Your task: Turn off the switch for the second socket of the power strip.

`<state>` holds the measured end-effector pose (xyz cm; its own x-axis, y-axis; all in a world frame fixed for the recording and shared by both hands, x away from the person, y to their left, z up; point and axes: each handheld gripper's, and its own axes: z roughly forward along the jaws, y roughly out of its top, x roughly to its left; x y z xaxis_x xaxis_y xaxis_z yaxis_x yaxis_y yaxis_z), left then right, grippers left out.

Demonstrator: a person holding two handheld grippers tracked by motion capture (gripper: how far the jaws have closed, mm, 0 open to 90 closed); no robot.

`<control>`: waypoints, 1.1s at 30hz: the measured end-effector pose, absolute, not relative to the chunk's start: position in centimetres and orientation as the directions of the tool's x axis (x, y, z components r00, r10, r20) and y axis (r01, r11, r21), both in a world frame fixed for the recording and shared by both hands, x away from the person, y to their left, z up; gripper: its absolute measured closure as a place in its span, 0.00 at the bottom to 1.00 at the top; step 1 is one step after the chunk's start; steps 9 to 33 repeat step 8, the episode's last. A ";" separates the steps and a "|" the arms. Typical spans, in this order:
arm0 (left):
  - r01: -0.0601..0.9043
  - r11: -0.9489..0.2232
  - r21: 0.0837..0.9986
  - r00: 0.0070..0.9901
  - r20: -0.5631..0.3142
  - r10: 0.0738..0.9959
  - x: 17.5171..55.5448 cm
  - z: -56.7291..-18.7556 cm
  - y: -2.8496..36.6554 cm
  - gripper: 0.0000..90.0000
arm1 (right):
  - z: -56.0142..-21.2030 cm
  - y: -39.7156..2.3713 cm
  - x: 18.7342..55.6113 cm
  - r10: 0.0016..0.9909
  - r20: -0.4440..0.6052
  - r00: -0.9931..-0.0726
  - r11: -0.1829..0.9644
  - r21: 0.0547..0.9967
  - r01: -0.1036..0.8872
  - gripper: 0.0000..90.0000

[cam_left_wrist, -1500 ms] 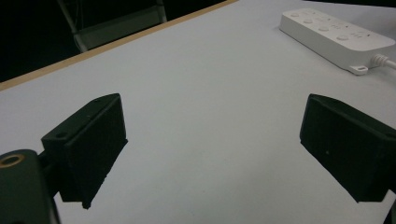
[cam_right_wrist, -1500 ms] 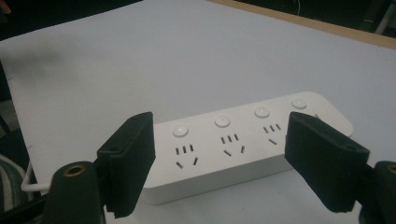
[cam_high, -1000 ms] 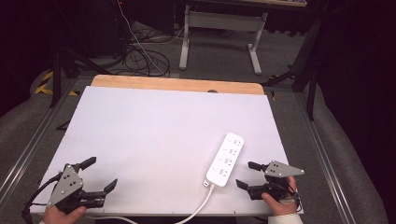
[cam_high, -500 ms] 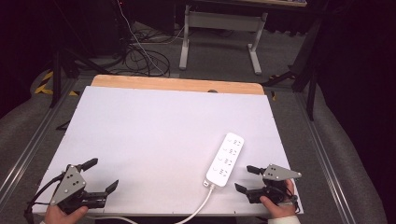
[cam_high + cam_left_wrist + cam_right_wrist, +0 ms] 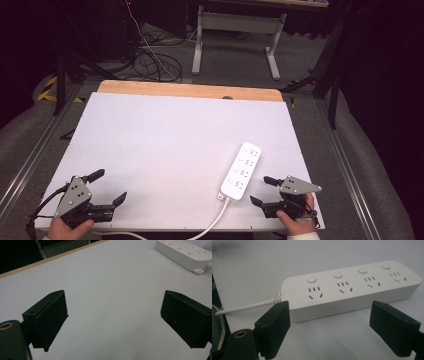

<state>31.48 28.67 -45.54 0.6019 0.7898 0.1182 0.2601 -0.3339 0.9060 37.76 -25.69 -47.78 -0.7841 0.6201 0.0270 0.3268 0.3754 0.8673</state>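
A white table [image 5: 165,145] carries a white power strip [image 5: 242,171] at about 4 o'clock, its cord [image 5: 212,225] trailing to 6. The right gripper [image 5: 262,191], jaws spread and empty, sits just beside it at 5; the left gripper [image 5: 109,186], also spread, waits at 7.

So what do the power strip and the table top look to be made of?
Power strip: looks like white moulded plastic, smooth with a slight sheen, rounded edges, round buttons. Table top: matte white sheet, probably laminate; the light brown strip along its far edge looks like wood.
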 end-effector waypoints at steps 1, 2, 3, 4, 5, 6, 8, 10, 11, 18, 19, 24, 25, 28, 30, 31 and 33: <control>0.258 -0.335 0.906 0.604 0.119 0.788 31.5 -45.6 28.6 0.09 | -47.7 -25.6 37.7 0.618 0.027 -0.786 0.374 0.869 0.324 0.20; 0.258 -0.335 0.906 0.604 0.119 0.788 31.5 -45.6 28.6 0.09 | -47.7 -25.6 37.7 0.618 0.027 -0.786 0.374 0.869 0.324 0.20; 0.257 -0.335 0.906 0.602 0.121 0.789 31.4 -45.6 28.6 0.09 | -47.7 -25.6 37.7 0.618 0.025 -0.785 0.374 0.869 0.323 0.20; 0.254 -0.342 0.905 0.603 0.128 0.787 31.4 -45.6 28.5 0.09 | -47.7 -25.7 37.7 0.618 0.026 -0.786 0.373 0.870 0.322 0.20; 0.247 -0.345 0.906 0.601 0.137 0.788 31.4 -45.6 28.5 0.09 | -47.7 -25.7 37.7 0.618 0.025 -0.786 0.372 0.871 0.321 0.20; 0.247 -0.345 0.906 0.601 0.137 0.788 31.4 -45.6 28.5 0.09 | -47.7 -25.7 37.7 0.618 0.025 -0.785 0.371 0.872 0.319 0.20; 0.239 -0.352 0.905 0.595 0.150 0.789 31.4 -45.6 28.4 0.09 | -47.6 -25.8 37.7 0.619 0.021 -0.785 0.370 0.874 0.315 0.20; 0.239 -0.352 0.905 0.595 0.150 0.789 31.4 -45.6 28.4 0.09 | -47.6 -25.8 37.7 0.619 0.021 -0.785 0.370 0.874 0.315 0.20; 0.239 -0.352 0.905 0.595 0.150 0.789 31.4 -45.6 28.4 0.09 | -47.6 -25.8 37.7 0.619 0.021 -0.785 0.370 0.874 0.315 0.20; 0.239 -0.352 0.905 0.595 0.150 0.789 31.4 -45.6 28.4 0.09 | -47.6 -25.8 37.7 0.619 0.021 -0.785 0.370 0.874 0.315 0.20; 0.239 -0.352 0.905 0.595 0.150 0.789 31.4 -45.6 28.4 0.09 | -47.6 -25.8 37.7 0.619 0.021 -0.785 0.370 0.874 0.315 0.20; 0.239 -0.352 0.905 0.595 0.150 0.789 31.4 -45.6 28.4 0.09 | -47.6 -25.8 37.7 0.619 0.021 -0.785 0.370 0.874 0.315 0.20; 0.239 -0.352 0.905 0.595 0.150 0.789 31.4 -45.6 28.4 0.09 | -47.6 -25.8 37.7 0.619 0.021 -0.785 0.370 0.874 0.315 0.20; 0.239 -0.352 0.905 0.595 0.150 0.789 31.4 -45.6 28.4 0.09 | -47.6 -25.8 37.7 0.619 0.021 -0.785 0.370 0.874 0.315 0.20; 0.239 -0.352 0.905 0.595 0.150 0.789 31.4 -45.6 28.4 0.09 | -47.6 -25.8 37.7 0.619 0.021 -0.785 0.370 0.874 0.315 0.20; 0.239 -0.352 0.905 0.595 0.150 0.789 31.4 -45.6 28.4 0.09 | -47.6 -25.8 37.7 0.619 0.021 -0.785 0.370 0.874 0.315 0.20; 0.239 -0.352 0.905 0.595 0.150 0.789 31.4 -45.6 28.4 0.09 | -47.6 -25.8 37.7 0.619 0.021 -0.785 0.370 0.874 0.315 0.20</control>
